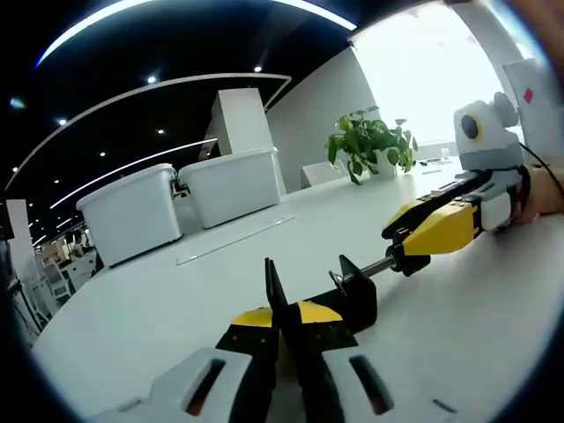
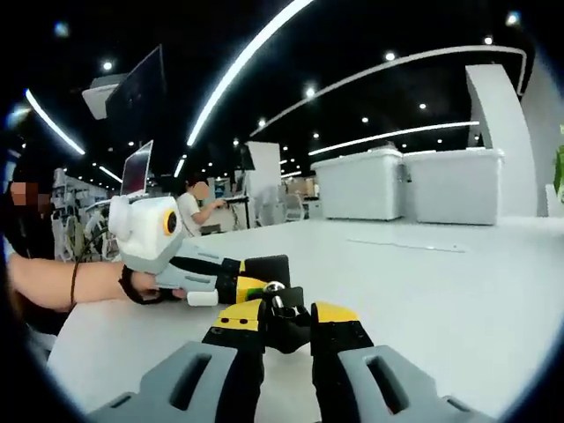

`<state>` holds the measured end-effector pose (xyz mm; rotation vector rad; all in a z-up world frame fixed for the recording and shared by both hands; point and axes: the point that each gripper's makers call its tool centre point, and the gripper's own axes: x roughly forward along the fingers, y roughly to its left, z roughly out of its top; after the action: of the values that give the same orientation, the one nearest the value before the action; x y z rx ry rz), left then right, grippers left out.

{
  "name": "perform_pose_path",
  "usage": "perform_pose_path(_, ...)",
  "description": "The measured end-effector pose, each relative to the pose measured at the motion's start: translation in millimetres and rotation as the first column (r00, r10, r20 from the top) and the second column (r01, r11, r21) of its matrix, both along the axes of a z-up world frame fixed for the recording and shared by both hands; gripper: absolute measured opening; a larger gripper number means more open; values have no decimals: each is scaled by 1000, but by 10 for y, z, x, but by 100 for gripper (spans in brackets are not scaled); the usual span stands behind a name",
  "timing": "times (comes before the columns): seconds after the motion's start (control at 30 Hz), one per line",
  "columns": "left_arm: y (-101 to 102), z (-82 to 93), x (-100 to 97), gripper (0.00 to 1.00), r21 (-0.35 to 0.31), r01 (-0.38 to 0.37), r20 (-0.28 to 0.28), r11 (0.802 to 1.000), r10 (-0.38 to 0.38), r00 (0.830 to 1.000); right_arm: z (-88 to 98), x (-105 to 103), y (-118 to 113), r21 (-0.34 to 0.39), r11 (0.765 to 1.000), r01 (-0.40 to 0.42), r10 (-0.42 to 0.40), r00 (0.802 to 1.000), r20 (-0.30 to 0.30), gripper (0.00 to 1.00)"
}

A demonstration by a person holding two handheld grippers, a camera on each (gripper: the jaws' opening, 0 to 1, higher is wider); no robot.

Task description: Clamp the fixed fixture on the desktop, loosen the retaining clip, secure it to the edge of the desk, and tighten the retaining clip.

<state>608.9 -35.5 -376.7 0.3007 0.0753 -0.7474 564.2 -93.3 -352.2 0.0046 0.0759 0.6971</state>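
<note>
Left gripper view showed the left gripper (image 1: pixel 284 310) with its yellow-and-black jaws drawn together on a thin upright black plate of the clamp fixture (image 1: pixel 352 295), a small black C-shaped piece standing on the white desktop (image 1: pixel 176 308) just ahead of the fingertips. From the fixture's far side a slim metal screw rod (image 1: pixel 374 267) ran out toward the right gripper (image 1: pixel 401 251), whose yellow jaw tips were closed around the rod's end, with a hand (image 1: pixel 542 198) behind that tool at the right edge. Right gripper view looked along the right gripper (image 2: pixel 280 315): its jaws stood narrow, pinching the screw's rounded metal end (image 2: pixel 275 288), and the black body of the fixture (image 2: pixel 269 266) sat directly beyond it on the desktop (image 2: pixel 441 291). The left gripper (image 2: pixel 231 284) came in from the left of that view, touching the fixture's other side, held by a hand (image 2: pixel 145 286) with a dark band on the wrist. The fixture lay well in from the desk's edges, resting on the surface. Farther back on the desktop stood two white lidded bins (image 1: pixel 185 198), and a leafy potted plant (image 1: pixel 370 141) sat near a bright window. In the right gripper view a person (image 2: pixel 198 207) sat at a distant desk under ceiling light strips.
</note>
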Motion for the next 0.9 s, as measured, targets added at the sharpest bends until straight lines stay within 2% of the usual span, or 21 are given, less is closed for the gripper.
perform_pose_path(0.07,-2,-1,-2,6,0,1,0,1000,-1,1000,4,-6,10,-28,1000,-1,2,1000,25,18)
perform_pose_path(0.23,-1,0,5,6,0,-2,0,1000,2,1000,8,-92,72,-224,974,32,10,983,183,18)
perform_pose_path(0.37,-2,-1,7,6,2,1,2,1000,-1,1000,12,-101,84,-305,951,55,20,971,238,18)
perform_pose_path(0.43,-2,-3,-1,6,1,1,2,1000,-1,1000,16,-115,106,-398,914,84,47,951,307,18)
perform_pose_path(0.5,-1,-5,-14,6,1,0,2,1000,0,1000,4,-146,142,-514,849,124,105,914,393,18)
perform_pose_path(0.53,0,-6,-20,6,1,0,2,1000,0,1000,-9,-161,155,-543,828,136,121,904,411,18)
perform_pose_path(0.9,15,-20,-115,6,3,-2,5,1000,2,1000,-15,-122,128,-526,840,132,107,911,399,19)
